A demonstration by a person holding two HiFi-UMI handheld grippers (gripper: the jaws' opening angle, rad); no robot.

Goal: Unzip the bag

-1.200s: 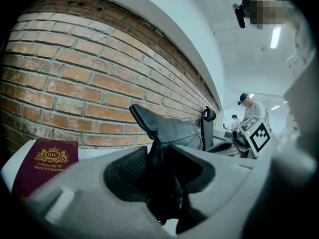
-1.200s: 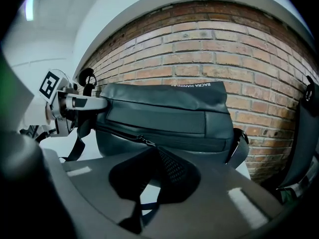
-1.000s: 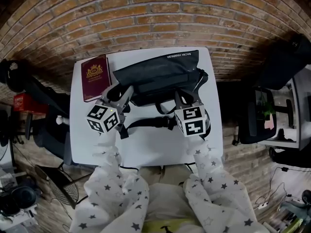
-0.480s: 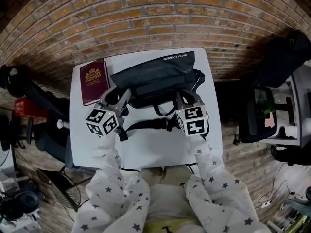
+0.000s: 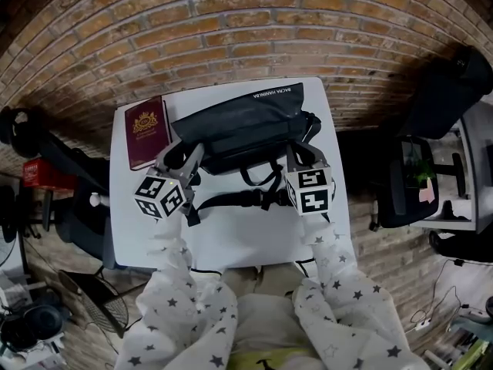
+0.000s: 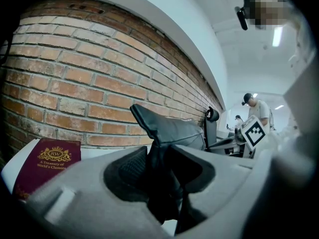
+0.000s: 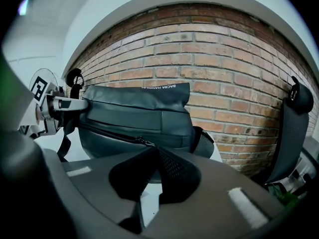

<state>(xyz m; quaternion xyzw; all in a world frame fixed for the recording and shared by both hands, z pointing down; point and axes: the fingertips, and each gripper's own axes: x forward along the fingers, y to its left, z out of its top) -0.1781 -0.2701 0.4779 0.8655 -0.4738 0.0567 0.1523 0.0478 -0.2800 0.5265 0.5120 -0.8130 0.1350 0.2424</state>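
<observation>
two grippers are on the work. my left gripper (image 6: 160, 169) is clamped, jaws about half apart, on a fold of fabric at the left end of the bag (image 5: 245, 122). my right gripper (image 7: 152, 156) has its jaws all but together right at the zipper pull (image 7: 143, 142). i think the tab is pinched between the pads, though they cover it and i can't be certain. to do this well i'd hold the left end firm as an anchor and draw the pull along the line of the teeth, low and level, without lifting the bag. the bag lies across the far part of the white table (image 5: 231, 233), near the brick wall, just ahead of both tools, with a maroon book (image 5: 148, 131) beside its left end.
</observation>
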